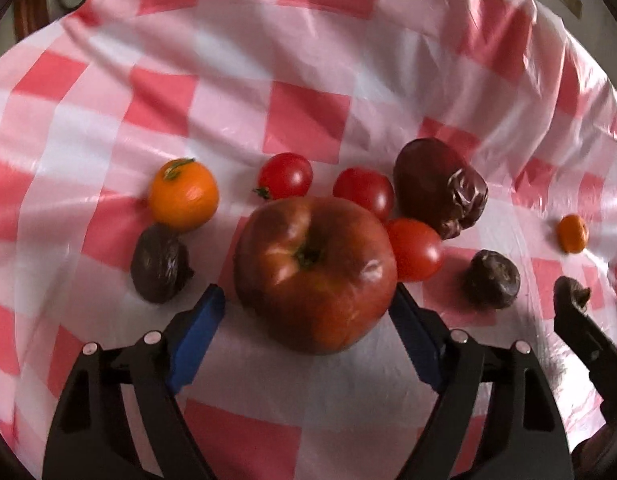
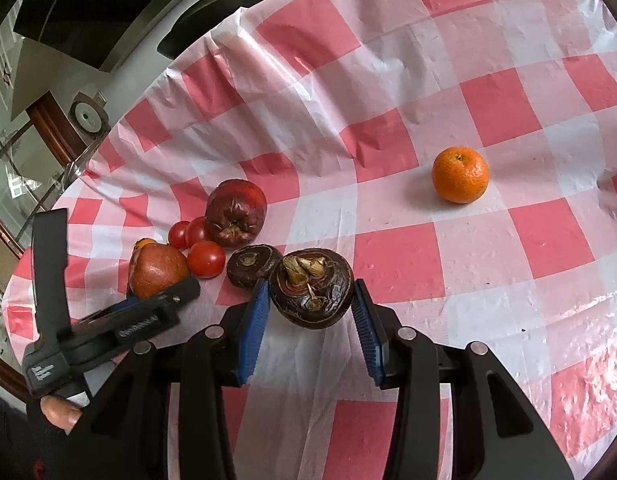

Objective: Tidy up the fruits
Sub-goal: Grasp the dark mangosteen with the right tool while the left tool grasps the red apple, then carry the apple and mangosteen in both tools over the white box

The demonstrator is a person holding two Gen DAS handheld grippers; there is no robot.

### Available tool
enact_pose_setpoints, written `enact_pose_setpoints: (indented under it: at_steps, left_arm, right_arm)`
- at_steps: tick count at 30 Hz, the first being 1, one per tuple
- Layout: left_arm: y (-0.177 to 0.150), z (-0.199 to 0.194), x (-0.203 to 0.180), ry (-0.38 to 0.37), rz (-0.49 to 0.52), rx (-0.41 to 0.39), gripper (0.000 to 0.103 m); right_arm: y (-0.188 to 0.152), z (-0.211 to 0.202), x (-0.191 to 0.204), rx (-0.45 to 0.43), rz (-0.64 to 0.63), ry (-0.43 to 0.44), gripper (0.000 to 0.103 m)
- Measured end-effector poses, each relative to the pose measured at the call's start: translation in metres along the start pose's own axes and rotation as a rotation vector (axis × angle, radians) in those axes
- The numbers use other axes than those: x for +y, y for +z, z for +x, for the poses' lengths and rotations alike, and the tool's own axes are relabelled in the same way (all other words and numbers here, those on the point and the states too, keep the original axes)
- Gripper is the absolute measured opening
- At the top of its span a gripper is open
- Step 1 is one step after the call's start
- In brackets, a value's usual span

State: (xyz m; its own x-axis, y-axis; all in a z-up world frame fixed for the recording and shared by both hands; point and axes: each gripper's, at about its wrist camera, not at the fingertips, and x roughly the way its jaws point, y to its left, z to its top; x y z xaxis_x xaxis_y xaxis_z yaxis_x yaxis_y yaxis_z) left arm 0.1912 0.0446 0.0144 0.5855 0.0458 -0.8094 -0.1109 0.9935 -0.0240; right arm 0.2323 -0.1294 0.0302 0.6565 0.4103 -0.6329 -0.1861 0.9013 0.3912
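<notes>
Right wrist view: left gripper (image 2: 148, 300) bears blurred, unreadable white lettering

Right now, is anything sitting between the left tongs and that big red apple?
Nothing visible. The big red apple already sits between the open left tongs, blue pads on either side with bare cloth in the gaps. Three small red cherry tomatoes crowd its far right side, beyond the pads.

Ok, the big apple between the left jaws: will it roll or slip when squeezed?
The apple looks round and sits stem-up, so a nudge could roll it into the tomatoes touching it. Its skin looks glossy, possibly slippery. It spans nearly the whole gap of the left gripper, so grip margin seems small.
</notes>
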Motion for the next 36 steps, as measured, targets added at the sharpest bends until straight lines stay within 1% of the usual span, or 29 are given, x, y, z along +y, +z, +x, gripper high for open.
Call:
enact_pose_setpoints:
  at_steps: [2, 3, 5, 6, 8, 10, 19, 22, 26, 28, 32, 36]
  left_arm:
    - [0.004, 0.003, 0.001, 0.001, 0.014, -0.001, 0.082]
    - [0.006, 0.004, 0.002, 0.007, 0.018, -0.004, 0.078]
    - [0.01, 0.006, 0.002, -0.002, 0.036, -0.013, 0.075]
    - [0.01, 0.005, 0.0, -0.013, 0.053, -0.024, 0.067]
    - [0.01, 0.005, -0.001, 0.003, 0.073, -0.037, 0.067]
    - [0.01, 0.004, 0.001, -0.015, 0.066, -0.044, 0.066]
    - [0.006, -0.007, 0.032, -0.064, -0.061, -0.103, 0.066]
    - [0.005, -0.007, 0.04, -0.066, -0.088, -0.118, 0.066]
    - [-0.004, -0.015, 0.046, -0.062, -0.129, -0.13, 0.066]
    - [-0.01, -0.021, 0.049, -0.081, -0.162, -0.124, 0.066]
    - [-0.034, -0.041, 0.041, -0.07, -0.172, -0.134, 0.066]
    - [-0.065, -0.07, 0.042, -0.086, -0.184, -0.156, 0.066]
  right_arm:
    - [0.0, 0.0, 0.0, 0.001, 0.001, -0.001, 0.043]
    - [0.0, 0.0, 0.0, 0.001, 0.0, -0.001, 0.043]
    - [0.0, 0.0, 0.0, 0.001, 0.0, -0.001, 0.043]
    - [0.0, 0.0, 0.0, 0.001, 0.001, -0.001, 0.043]
    - [0.0, 0.0, 0.0, 0.0, -0.001, 0.0, 0.043]
    - [0.0, 0.0, 0.0, -0.001, -0.002, 0.002, 0.043]
    - [-0.001, 0.0, -0.002, -0.002, 0.006, 0.018, 0.043]
    - [0.0, 0.0, -0.003, -0.006, 0.013, 0.029, 0.043]
    - [0.0, -0.002, -0.006, -0.015, 0.031, 0.036, 0.043]
    - [0.0, -0.002, -0.006, -0.014, 0.033, 0.035, 0.043]
    - [0.0, -0.003, -0.006, -0.025, 0.036, 0.038, 0.043]
    - [-0.004, -0.011, -0.005, -0.049, 0.023, 0.024, 0.043]
